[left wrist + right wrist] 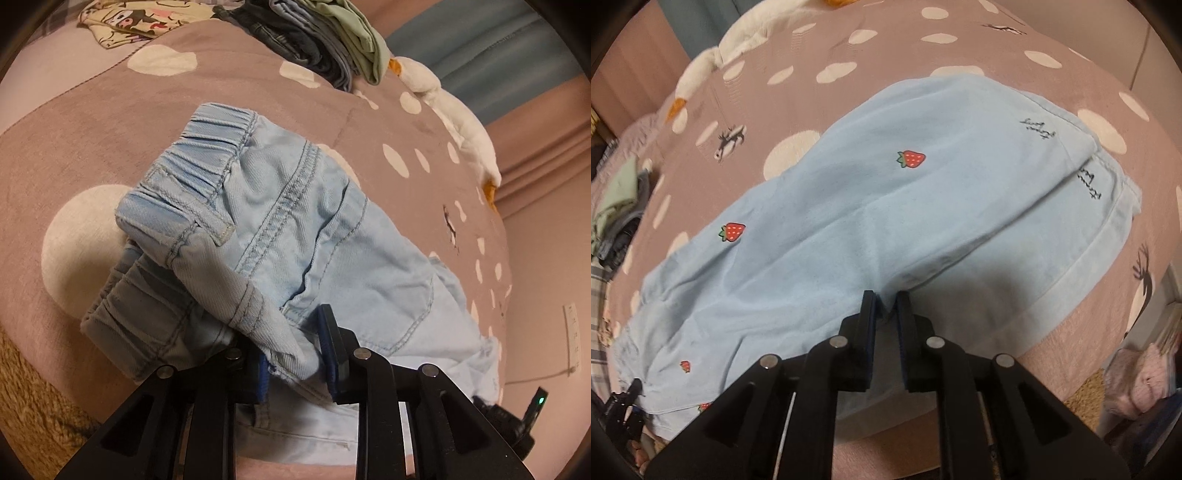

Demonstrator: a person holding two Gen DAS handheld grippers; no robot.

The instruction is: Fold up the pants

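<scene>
Gripping ribbed denim pants (elastic waistband), left tool pinches cloth.

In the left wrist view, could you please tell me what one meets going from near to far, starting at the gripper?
Left gripper, pinching a fold of the light blue denim pants → bare dotted bedspread → stack of folded clothes at the far edge.

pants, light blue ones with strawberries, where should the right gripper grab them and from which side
Grip the pants at the near folded edge, right ahead of the right gripper. Come from the near side, angled down: that edge lies closest, flat on the bedspread, and the layers stack there, so one pinch likely catches both.
</scene>
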